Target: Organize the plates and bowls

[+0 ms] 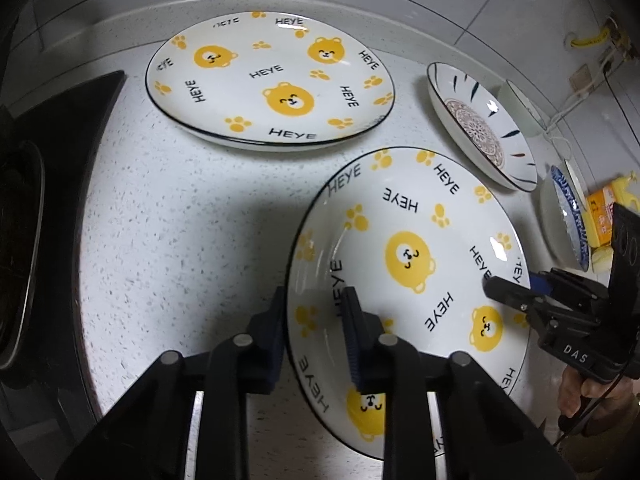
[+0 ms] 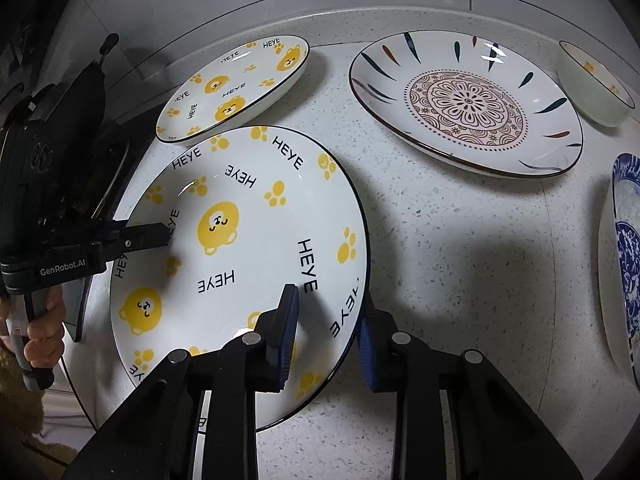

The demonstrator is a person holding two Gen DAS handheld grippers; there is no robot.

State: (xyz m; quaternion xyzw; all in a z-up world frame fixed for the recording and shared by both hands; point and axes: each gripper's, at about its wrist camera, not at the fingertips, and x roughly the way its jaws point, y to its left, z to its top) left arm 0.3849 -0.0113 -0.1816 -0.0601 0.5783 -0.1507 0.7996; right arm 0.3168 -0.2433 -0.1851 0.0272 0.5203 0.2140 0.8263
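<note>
Gripping the near bear plate by both rims

Clamping my left gripper [image 1: 316, 312] on one edge of the near bear plate [image 1: 408, 280] and my right gripper [image 2: 326, 320] on the opposite edge, I have each rim pinched between the pads. It sits on the speckled counter [image 1: 168, 220], just in front of the second bear plate [image 1: 268, 76], with the mandala plate [image 2: 466, 104] off to the side. Glazed ceramic: stiff, weighty, slick, chippable. I judge the rim the only hold, so lift level and evenly

Bare counter [image 2: 460, 280] between plates [image 2: 468, 108]
</note>
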